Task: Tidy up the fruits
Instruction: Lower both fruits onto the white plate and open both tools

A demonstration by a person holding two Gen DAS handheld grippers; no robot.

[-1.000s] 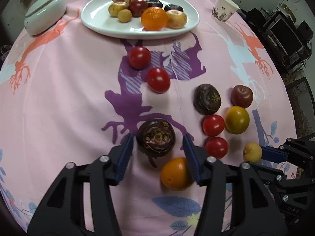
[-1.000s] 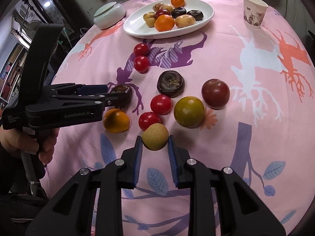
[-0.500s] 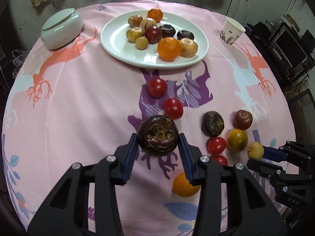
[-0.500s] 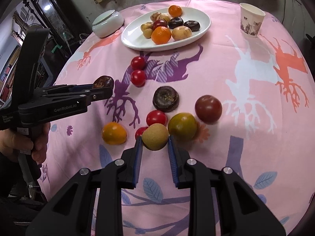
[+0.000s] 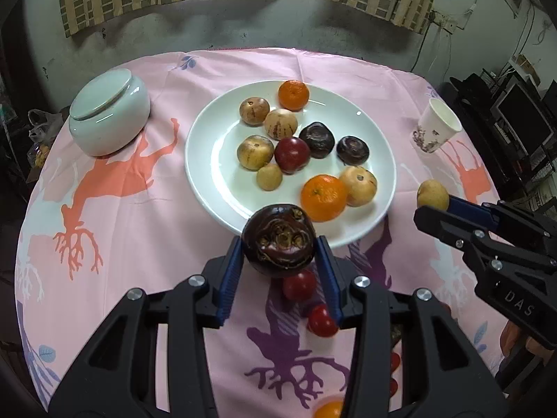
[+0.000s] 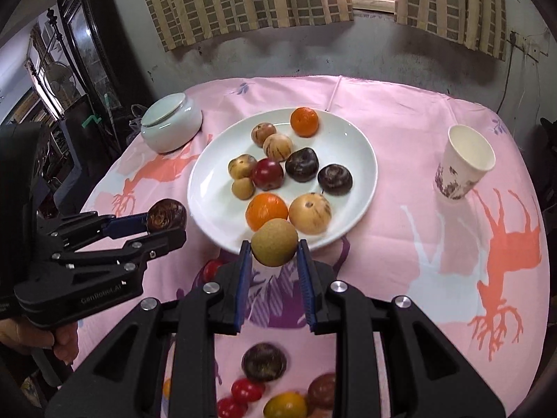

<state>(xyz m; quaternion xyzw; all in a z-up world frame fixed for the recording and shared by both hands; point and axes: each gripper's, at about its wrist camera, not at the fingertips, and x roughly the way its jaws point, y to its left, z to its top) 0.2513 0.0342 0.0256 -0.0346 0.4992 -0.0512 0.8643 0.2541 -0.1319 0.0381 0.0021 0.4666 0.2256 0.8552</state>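
My left gripper point(image 5: 279, 244) is shut on a dark purple wrinkled fruit point(image 5: 279, 240), held in the air at the near rim of the white plate point(image 5: 209, 160). My right gripper point(image 6: 274, 249) is shut on a small tan round fruit point(image 6: 274, 246), also lifted at the plate's point(image 6: 362, 160) near rim. The plate carries several fruits: oranges, tan ones, dark purple ones and a red one. In the right wrist view the left gripper point(image 6: 167, 221) with its purple fruit point(image 6: 165, 214) hangs left of the plate. Loose red tomatoes point(image 5: 299, 285) and other fruits point(image 6: 264, 362) lie on the pink cloth below.
A pale green lidded jar point(image 5: 109, 118) stands left of the plate and a paper cup point(image 5: 437, 129) to its right. The round table wears a pink patterned cloth point(image 5: 139, 230). A hand point(image 6: 66, 345) holds the left tool. Dark furniture flanks both sides.
Both grippers rose off the cloth with their fruits and travelled toward the plate, which now sits much closer; the loose fruits dropped behind toward the bottom of each view.
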